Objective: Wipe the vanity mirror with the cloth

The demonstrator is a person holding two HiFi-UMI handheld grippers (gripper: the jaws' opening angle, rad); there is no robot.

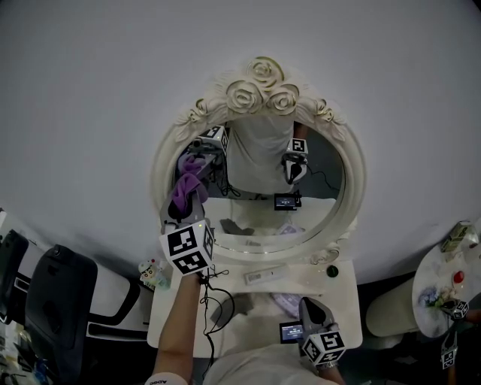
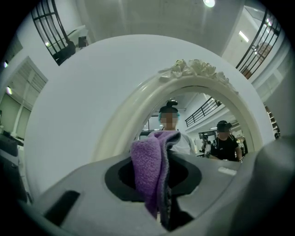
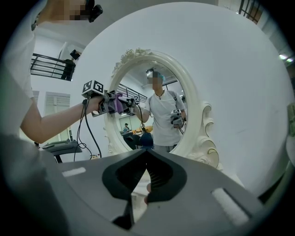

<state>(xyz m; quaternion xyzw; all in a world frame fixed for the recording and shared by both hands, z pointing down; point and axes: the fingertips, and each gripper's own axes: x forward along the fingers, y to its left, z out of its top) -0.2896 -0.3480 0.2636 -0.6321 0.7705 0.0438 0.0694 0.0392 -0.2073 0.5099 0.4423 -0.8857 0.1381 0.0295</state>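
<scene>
White wall backs a white counter (image 1: 169,316) carrying the oval vanity mirror (image 1: 323,199). Left hand-held gripper (image 2: 161,150) is clamped on the purple cloth (image 2: 147,170), which looks pressed to the glass at its upper left edge. Right hand-held gripper (image 3: 146,153) hangs low over the counter, jaws together and empty. Wiping seems under way; the centre and right side likely remain.

Head view dim, vignetted; gripper views brighter, fisheye-warped, black corners; ceiling lamp (image 2: 209,3) glares; near fingers soft.
</scene>
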